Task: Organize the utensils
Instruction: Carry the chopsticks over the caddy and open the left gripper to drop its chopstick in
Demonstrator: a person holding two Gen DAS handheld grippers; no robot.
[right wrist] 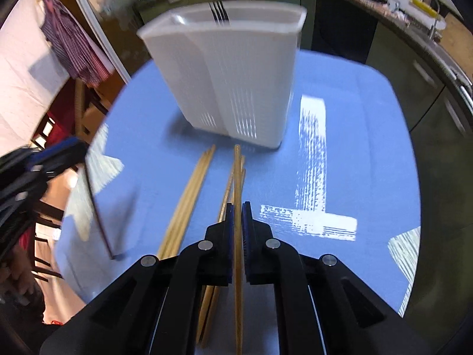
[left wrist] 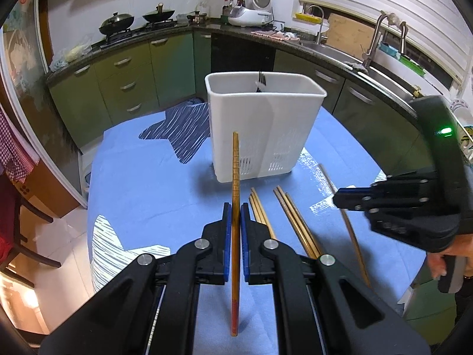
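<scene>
A blue tablecloth (left wrist: 142, 195) patterned with white and dark stars is spread over the table, and a white utensil holder (left wrist: 263, 124) stands upright towards its far side, with the tines of a fork (left wrist: 261, 80) showing above the rim. On the cloth just in front of the holder, several loose chopsticks (left wrist: 291, 224) are laid in small bundles.

The step in hand is judged to be the pick-up — one chopstick gripped per hand, neither yet delivered. The left gripper (left wrist: 236, 216) is clenched on a dark-ended chopstick (left wrist: 235, 177), which is held between the blue pads with its tip pointing towards the holder. The right gripper (right wrist: 238, 216) is likewise clamped on a pale chopstick (right wrist: 237, 177), held above the remaining ones.

The next move is judged to call for each stick to be carried over the holder's rim, tipped more steeply, and released into a compartment; the long sticks must be kept clear of each other and of the front wall.

The kitchen counter, the stove with its woks (left wrist: 139, 19) and the sink (left wrist: 348, 56) are shown only in the left wrist view, where the right gripper is seen from the side with a hand (left wrist: 443, 259) behind it. In the right wrist view — blurred — the inner divider of the holder is hinted at, and the left gripper appears at the left edge with its stick hanging down.
</scene>
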